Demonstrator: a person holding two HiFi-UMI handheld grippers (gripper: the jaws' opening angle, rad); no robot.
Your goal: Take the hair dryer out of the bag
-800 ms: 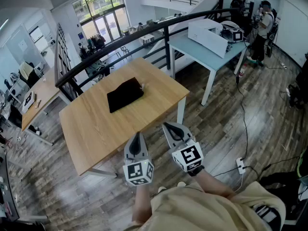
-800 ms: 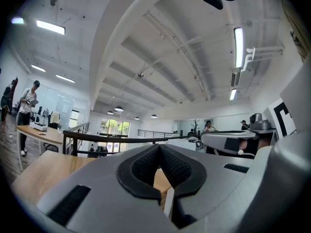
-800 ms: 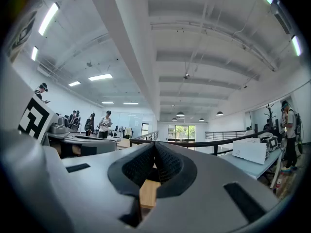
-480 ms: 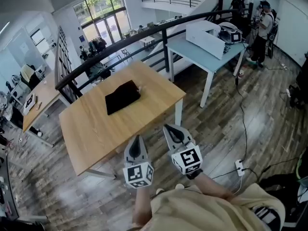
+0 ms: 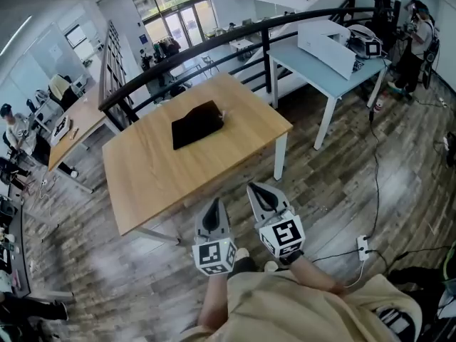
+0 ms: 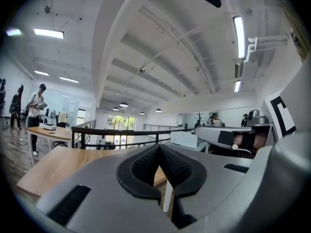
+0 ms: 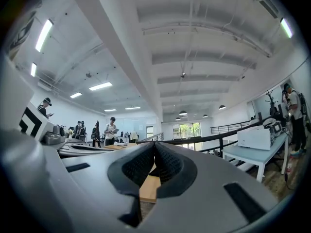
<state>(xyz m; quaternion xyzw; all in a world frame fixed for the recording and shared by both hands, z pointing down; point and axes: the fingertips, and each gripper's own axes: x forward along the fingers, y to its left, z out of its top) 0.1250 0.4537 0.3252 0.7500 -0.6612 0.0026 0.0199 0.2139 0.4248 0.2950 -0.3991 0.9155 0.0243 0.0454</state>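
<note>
A black bag (image 5: 197, 124) lies flat on the far half of a wooden table (image 5: 164, 177); something small and pale pokes out at its right end. No hair dryer shows. My left gripper (image 5: 214, 206) and right gripper (image 5: 258, 189) are held side by side before the table's near edge, well short of the bag, both pointing level toward the table. Each is shut with nothing between its jaws. In the left gripper view my left gripper (image 6: 159, 147) has its pads touching. The right gripper (image 7: 154, 145) in its own view shows the same, with the table edge (image 7: 148, 187) just below.
A black railing (image 5: 214, 41) runs behind the table. A light blue table (image 5: 317, 66) with a white box stands at the back right. Another wooden desk (image 5: 75, 123) is at the left. People stand at the far left and far right. A power strip (image 5: 364, 246) lies on the wood floor.
The view has shifted so that the table and bag sit further right and higher in the frame. Both grippers stay shut and side by side, a little closer to the table's edge.
</note>
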